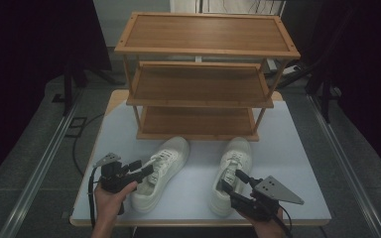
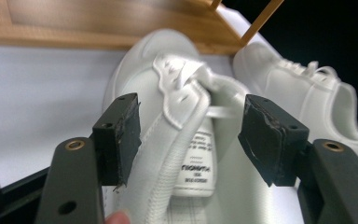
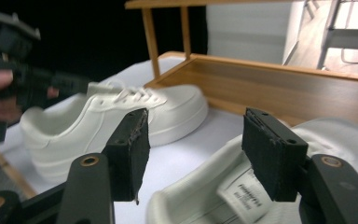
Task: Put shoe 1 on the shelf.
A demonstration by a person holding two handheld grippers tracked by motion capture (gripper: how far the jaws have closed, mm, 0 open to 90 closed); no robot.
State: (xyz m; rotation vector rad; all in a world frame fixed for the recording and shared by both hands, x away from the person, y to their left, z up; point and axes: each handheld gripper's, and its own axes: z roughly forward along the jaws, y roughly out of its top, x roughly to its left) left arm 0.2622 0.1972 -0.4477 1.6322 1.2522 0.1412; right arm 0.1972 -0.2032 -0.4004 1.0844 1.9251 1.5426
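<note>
Two white sneakers lie side by side on the white table [image 1: 287,148], toes toward a wooden shoe rack [image 1: 198,84]. My left gripper [image 1: 144,168] is open at the left sneaker [image 1: 166,158]; in the left gripper view [image 2: 191,135] the sneaker's [image 2: 177,93] padded collar and labelled tongue stand between the pads, the left pad right beside the collar. My right gripper [image 1: 231,180] is open at the heel end of the right sneaker [image 1: 238,153]; in the right gripper view [image 3: 196,154] the jaws straddle that sneaker's [image 3: 191,191] mouth without pressing on it.
The rack has three shelves, and its lowest shelf [image 1: 196,121] lies just beyond the toes. Its bottom edge [image 3: 270,88] runs close behind the right sneaker. Dark floor and metal rails [image 1: 39,168] flank the table. The table's front edge is under my hands.
</note>
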